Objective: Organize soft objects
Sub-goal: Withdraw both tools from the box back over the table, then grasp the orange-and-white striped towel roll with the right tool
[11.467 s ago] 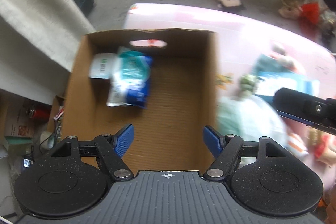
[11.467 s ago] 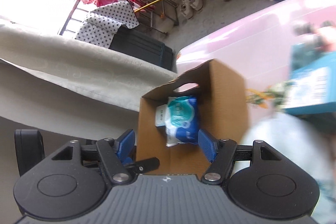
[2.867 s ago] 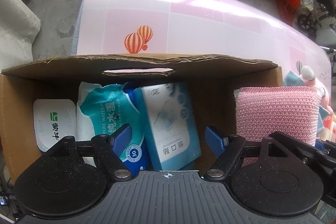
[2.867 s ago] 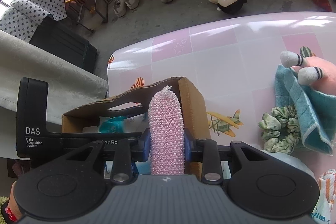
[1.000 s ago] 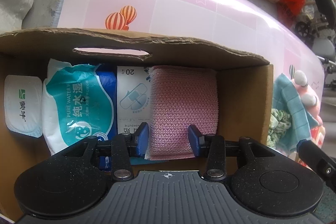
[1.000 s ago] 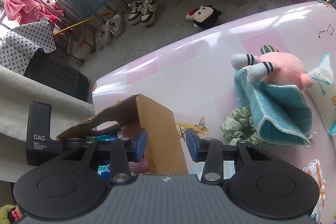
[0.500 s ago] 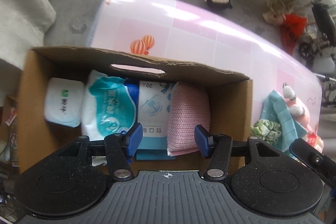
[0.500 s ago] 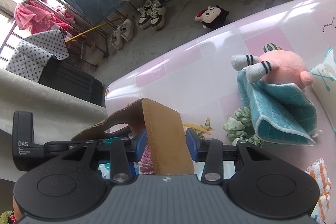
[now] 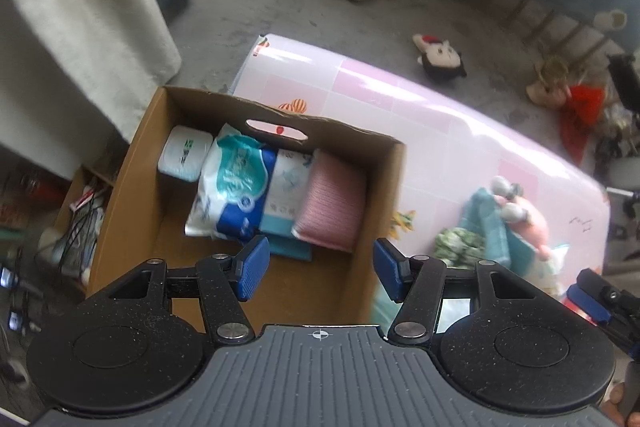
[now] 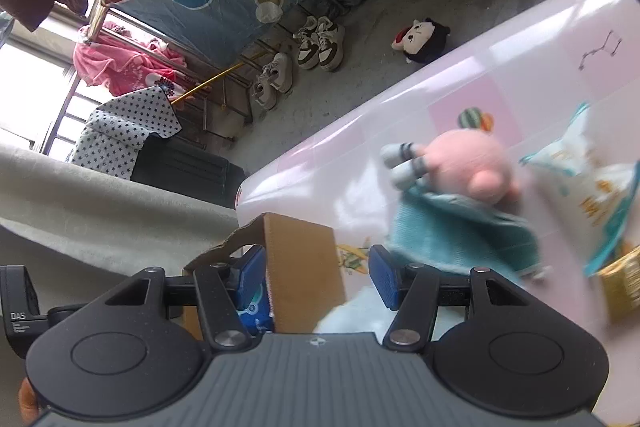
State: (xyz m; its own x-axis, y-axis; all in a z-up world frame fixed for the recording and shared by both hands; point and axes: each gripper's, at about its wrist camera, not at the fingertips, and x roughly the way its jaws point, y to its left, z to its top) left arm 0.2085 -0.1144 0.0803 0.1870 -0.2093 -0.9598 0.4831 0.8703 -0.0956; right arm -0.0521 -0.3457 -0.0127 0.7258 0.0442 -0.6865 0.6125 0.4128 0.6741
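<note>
Your brown cardboard box (image 9: 120,195) already holds four soft packs in a row, the pink knitted sponge (image 9: 334,203) last. Both your left gripper (image 9: 318,273) and right gripper (image 10: 316,281) are empty, jaws opening. The pink plush toy (image 10: 468,163), teal cloth (image 10: 456,231) and green scrunchie (image 9: 456,243) remain on the pink worktop (image 9: 440,131).

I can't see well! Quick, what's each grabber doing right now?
Left gripper: jaws opening, holding nothing.
Right gripper: jaws opening, holding nothing.
</note>
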